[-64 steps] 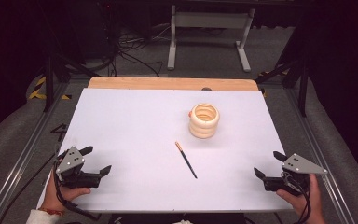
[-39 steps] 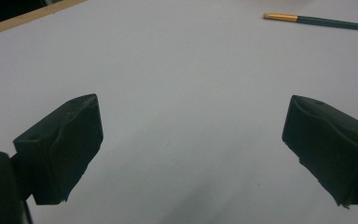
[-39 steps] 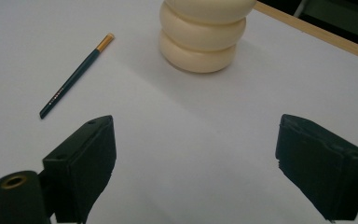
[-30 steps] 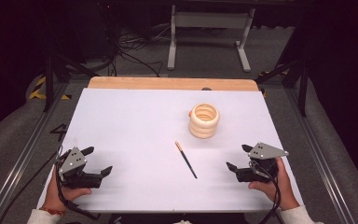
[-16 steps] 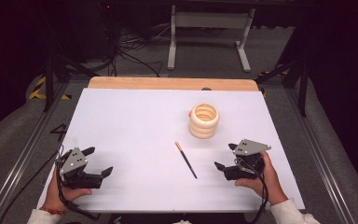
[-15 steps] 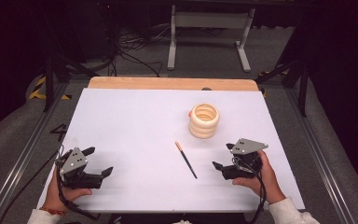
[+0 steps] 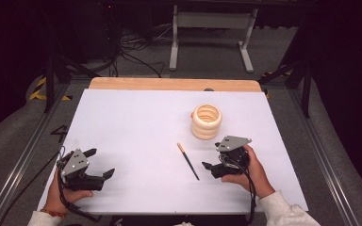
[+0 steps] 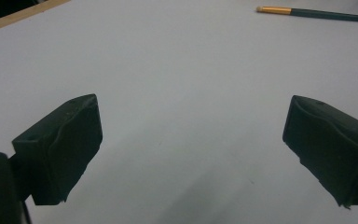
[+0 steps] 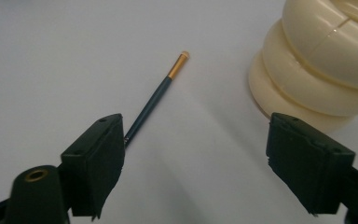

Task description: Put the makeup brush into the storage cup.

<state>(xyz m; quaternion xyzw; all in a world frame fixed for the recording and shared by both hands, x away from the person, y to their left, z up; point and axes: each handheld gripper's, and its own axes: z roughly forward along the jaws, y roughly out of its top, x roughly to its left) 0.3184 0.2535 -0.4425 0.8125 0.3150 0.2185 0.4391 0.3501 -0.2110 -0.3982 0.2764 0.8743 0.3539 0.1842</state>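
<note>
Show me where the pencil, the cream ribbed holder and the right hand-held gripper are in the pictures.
pencil (image 9: 154, 101): right gripper view, on the middle of its dark shaft.
cream ribbed holder (image 7: 206, 123): high view, on its outer side wall.
right hand-held gripper (image 9: 193, 158): right gripper view, midway between its open jaws.

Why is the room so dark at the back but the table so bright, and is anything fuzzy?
High view: light falls on the white table, the floor behind stays dim. Left gripper view: the near black pads look soft, the pencil sharper. Right gripper view: the cream ring stack gleams slightly.
</note>
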